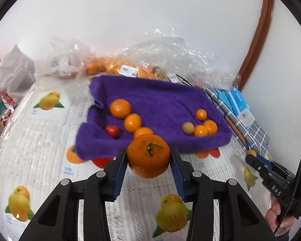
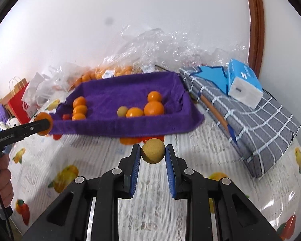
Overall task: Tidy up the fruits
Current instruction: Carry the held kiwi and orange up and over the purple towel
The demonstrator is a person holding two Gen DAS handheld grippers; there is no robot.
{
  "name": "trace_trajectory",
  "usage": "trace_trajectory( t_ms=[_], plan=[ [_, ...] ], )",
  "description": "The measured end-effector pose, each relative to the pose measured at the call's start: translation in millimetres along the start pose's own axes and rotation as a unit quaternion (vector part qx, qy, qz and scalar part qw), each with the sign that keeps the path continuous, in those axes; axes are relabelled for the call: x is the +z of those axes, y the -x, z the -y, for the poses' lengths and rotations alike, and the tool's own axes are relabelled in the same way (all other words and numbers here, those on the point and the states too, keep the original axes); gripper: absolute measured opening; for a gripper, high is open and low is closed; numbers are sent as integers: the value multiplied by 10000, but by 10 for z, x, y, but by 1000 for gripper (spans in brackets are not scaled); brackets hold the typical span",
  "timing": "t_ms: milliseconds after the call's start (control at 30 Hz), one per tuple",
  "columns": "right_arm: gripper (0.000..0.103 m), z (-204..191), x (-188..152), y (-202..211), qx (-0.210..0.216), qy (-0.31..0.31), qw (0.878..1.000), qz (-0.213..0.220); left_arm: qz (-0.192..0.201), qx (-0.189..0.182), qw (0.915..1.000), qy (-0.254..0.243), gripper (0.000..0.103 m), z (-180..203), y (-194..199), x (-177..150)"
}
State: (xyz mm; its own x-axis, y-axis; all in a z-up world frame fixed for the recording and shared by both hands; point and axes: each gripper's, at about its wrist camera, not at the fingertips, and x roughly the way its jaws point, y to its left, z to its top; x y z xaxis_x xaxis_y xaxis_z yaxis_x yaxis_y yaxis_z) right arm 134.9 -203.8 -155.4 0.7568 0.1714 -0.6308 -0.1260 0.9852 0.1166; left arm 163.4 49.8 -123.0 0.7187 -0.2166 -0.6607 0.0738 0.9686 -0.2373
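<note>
A purple towel-lined tray (image 1: 160, 98) holds several oranges (image 1: 120, 108), a small red fruit (image 1: 112, 131) and a pale yellow fruit (image 1: 188, 128). My left gripper (image 1: 148, 156) is shut on a large orange with a green stem (image 1: 148, 152), just in front of the tray's near edge. My right gripper (image 2: 153, 153) is shut on a small yellow-brown round fruit (image 2: 153, 153), also in front of the tray (image 2: 130, 88). The left gripper with its orange also shows in the right wrist view (image 2: 43, 123) at the tray's left corner.
Clear plastic bags with more oranges (image 1: 114, 68) lie behind the tray by the wall. A grey checked folded cloth (image 2: 240, 116) with a blue tissue pack (image 2: 243, 82) lies to the right. A red paper bag (image 2: 18, 100) stands at the left. The tablecloth has fruit prints.
</note>
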Motion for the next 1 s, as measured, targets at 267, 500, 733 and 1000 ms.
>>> trace_trajectory(
  t_ms=[267, 500, 733, 1000],
  plan=[
    [25, 18, 478, -102, -45, 3, 9997, 243, 35, 129, 9995, 285, 40, -191, -68, 222],
    [25, 68, 860, -391, -60, -119, 9992, 372, 20, 105, 9995, 298, 40, -185, -290, 465],
    [25, 195, 1007, -849, 31, -410, 9991, 121, -72, 8, 9998, 182, 40, -8, -698, 679],
    [25, 271, 889, -1187, -140, -364, 9989, -247, -381, -48, 9993, 12, 40, 253, -1160, 718]
  ],
)
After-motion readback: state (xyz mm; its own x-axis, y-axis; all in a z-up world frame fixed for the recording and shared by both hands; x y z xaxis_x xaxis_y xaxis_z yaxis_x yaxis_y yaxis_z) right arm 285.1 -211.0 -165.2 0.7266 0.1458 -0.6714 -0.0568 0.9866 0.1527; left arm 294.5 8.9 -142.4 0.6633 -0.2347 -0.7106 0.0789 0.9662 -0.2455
